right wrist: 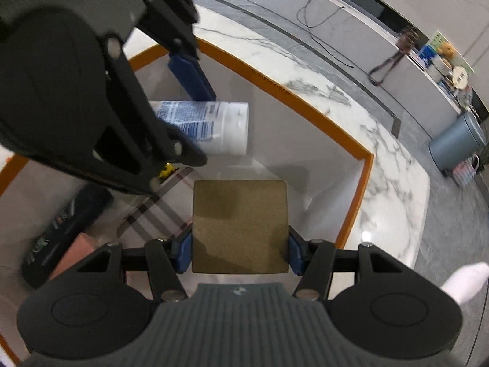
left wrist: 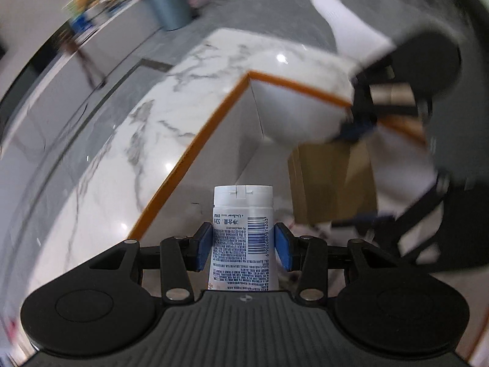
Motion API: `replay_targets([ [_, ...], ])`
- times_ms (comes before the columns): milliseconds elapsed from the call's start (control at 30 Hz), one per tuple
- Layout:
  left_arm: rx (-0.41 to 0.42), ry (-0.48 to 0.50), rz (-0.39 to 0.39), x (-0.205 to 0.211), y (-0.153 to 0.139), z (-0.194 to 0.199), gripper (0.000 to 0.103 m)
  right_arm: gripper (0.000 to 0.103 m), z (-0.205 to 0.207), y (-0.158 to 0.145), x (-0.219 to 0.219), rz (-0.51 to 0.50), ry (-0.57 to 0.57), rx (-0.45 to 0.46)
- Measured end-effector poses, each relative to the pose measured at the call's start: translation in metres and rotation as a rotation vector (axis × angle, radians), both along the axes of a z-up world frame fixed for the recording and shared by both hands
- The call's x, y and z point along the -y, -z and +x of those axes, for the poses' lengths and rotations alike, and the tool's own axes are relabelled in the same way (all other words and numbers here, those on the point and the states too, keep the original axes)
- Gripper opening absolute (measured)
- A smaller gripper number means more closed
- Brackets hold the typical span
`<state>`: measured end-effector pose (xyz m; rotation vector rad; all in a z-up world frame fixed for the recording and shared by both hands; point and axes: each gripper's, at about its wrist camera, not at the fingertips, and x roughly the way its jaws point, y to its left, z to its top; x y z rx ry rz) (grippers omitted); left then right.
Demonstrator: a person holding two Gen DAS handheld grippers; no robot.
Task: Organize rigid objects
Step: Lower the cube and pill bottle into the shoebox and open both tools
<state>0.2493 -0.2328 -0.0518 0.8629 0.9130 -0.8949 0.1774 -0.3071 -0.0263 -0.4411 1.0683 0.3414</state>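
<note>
My left gripper [left wrist: 243, 246] is shut on a white tube [left wrist: 241, 232] with blue print and a flat white cap, cap pointing away from me. It hangs inside an orange-rimmed white box [left wrist: 195, 143]. My right gripper [right wrist: 240, 252] is shut on a gold-brown square box [right wrist: 240, 226], its blue pads [right wrist: 185, 252] pressing both sides. In the right wrist view the left gripper [right wrist: 189, 116] comes in from the upper left, holding the white tube [right wrist: 214, 125] over the orange-rimmed box [right wrist: 354, 205]. In the left wrist view the gold-brown box [left wrist: 333, 180] shows at right, partly behind the right gripper's black frame.
On the box floor lie a dark bottle [right wrist: 64, 232], a pink block [right wrist: 71, 255] and a plaid-patterned item [right wrist: 152, 211]. The box sits on a white marble table [right wrist: 394, 189]. A grey bin [right wrist: 457, 143] stands on the grey floor. A white sock [left wrist: 342, 15] shows beyond the table.
</note>
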Motion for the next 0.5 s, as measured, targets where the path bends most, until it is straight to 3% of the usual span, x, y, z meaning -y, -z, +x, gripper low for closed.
replay_targets([
  [300,0.098,0.222,0.139,0.008,0.043,0.002,0.050,0.059,0.014,0.020,-0.008,-0.118,-0.199,0.025],
  [400,0.152,0.295,0.183,0.007,0.053,-0.001,0.028,0.059,0.015,0.027,-0.011,-0.195,-0.270,0.040],
  [500,0.140,0.294,0.174,0.007,0.057,0.002,0.029,0.059,0.019,0.025,-0.010,-0.175,-0.323,0.032],
])
